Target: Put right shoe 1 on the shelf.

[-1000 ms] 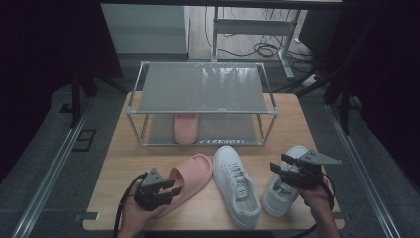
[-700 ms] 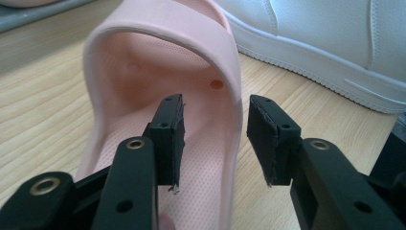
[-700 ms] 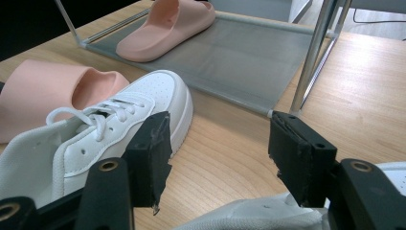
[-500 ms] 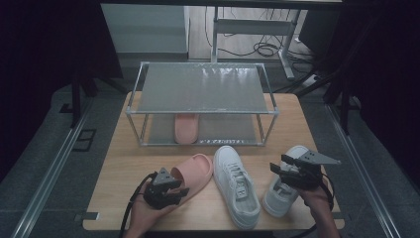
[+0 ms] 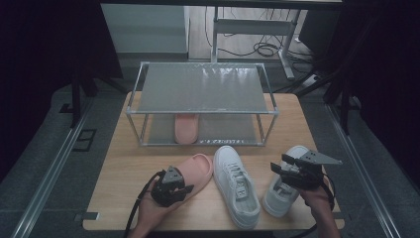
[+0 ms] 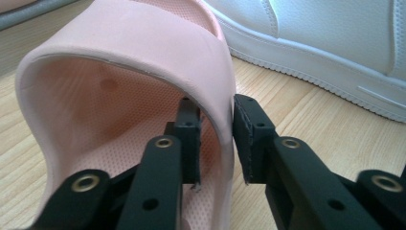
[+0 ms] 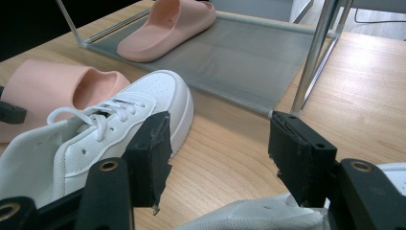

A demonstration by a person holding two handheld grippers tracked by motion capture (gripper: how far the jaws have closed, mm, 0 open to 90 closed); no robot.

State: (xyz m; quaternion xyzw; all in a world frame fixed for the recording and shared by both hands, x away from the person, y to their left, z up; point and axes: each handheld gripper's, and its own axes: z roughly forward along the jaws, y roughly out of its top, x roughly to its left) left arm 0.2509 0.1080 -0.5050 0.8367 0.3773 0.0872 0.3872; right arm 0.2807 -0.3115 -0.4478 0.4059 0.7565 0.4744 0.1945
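A pink slipper (image 5: 197,169) lies on the wooden table in front of the rack. My left gripper (image 5: 182,188) is at its heel end and shut on the pink slipper (image 6: 143,52), one jaw inside the strap and one outside. Its mate (image 5: 185,127) sits on the lower shelf of the shoe rack (image 5: 203,88). A white sneaker (image 5: 237,184) lies in the middle. My right gripper (image 5: 280,168) hovers open over a second white sneaker (image 5: 282,191) at the right, with nothing between its jaws (image 7: 221,122).
The rack's metal legs and lower shelf (image 7: 249,52) stand just beyond the shoes. The table's front edge (image 5: 213,229) is close to both hands. Dark floor and cables lie behind the rack.
My left gripper has slid right along the table onto the pink slipper's strap. The right gripper and the sneakers have stayed put.
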